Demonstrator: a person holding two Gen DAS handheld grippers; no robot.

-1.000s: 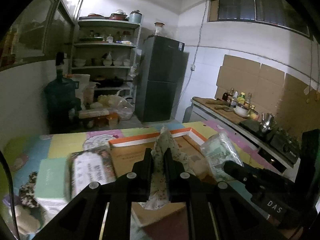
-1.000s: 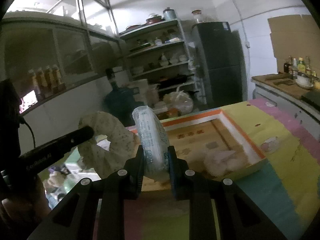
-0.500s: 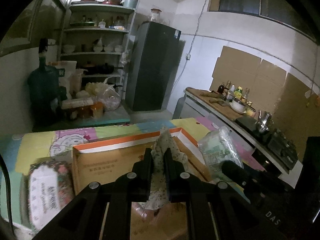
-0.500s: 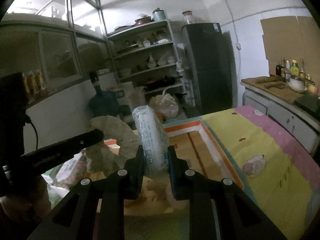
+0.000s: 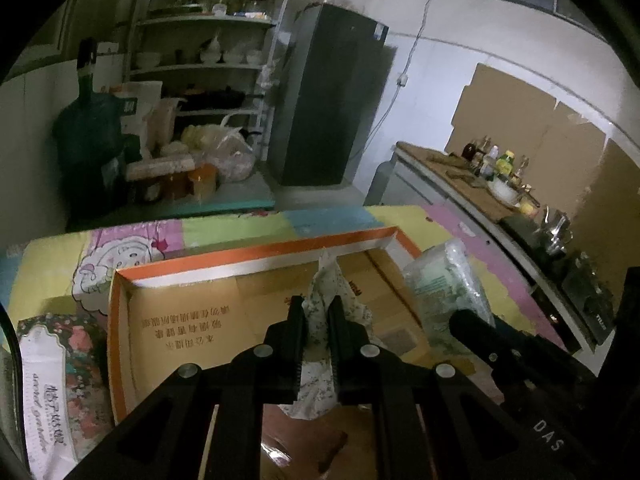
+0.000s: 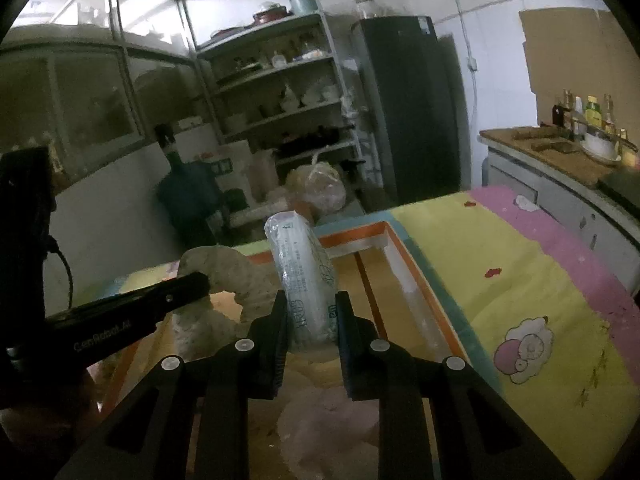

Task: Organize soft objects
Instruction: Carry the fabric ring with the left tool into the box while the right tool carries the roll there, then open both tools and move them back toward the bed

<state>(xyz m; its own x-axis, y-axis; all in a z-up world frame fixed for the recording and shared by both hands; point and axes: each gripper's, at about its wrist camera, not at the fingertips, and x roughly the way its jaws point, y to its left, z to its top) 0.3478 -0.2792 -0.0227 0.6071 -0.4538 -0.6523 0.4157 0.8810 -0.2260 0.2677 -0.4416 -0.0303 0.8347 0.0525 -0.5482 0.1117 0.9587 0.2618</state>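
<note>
Both fingers [image 5: 316,320] clamped: floral cloth [image 5: 320,304], plastic-wrapped pack [image 6: 304,276].

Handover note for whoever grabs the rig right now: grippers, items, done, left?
Left gripper: shut on floral cloth, over the box.
Right gripper: shut on plastic pack, also over the box.
Done: a pale soft bundle lies in the box.
Left: release cloth and pack into the box; the floral packet on the mat beside it is likely next.
</note>
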